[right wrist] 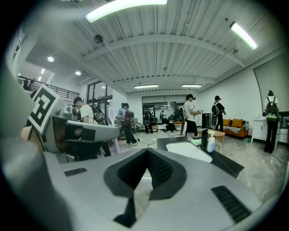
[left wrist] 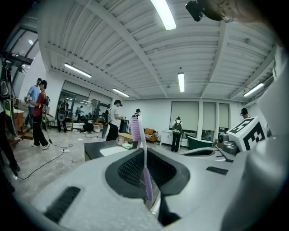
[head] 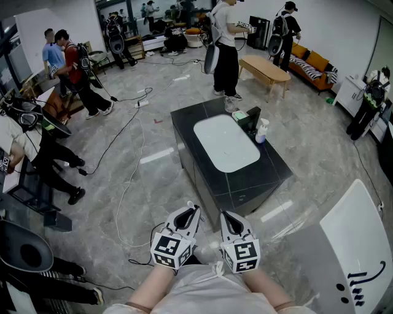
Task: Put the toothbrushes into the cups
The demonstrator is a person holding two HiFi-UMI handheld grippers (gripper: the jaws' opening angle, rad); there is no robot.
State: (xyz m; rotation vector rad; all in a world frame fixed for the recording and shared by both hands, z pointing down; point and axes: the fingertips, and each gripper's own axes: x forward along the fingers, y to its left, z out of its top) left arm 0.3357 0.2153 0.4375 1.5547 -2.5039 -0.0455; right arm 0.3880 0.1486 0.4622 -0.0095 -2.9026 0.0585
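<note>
Our left tongs [left wrist: 145, 151] clench the purple toothbrush [left wrist: 136, 130] upright, bristles up, while our right tongs [right wrist: 146, 150] sit closed and empty, and the bench [head: 245, 178] lies well ahead of both, slightly toward the right tongs.

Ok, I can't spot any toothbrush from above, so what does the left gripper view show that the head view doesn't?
Only the left gripper view: a purple toothbrush standing upright, clamped between the fingers of the left gripper, plus the ceiling lights. Only the head view: the person's forearms and the white bottle on the black counter. Both: that counter with its white basin, the right gripper, and people around the room.
</note>
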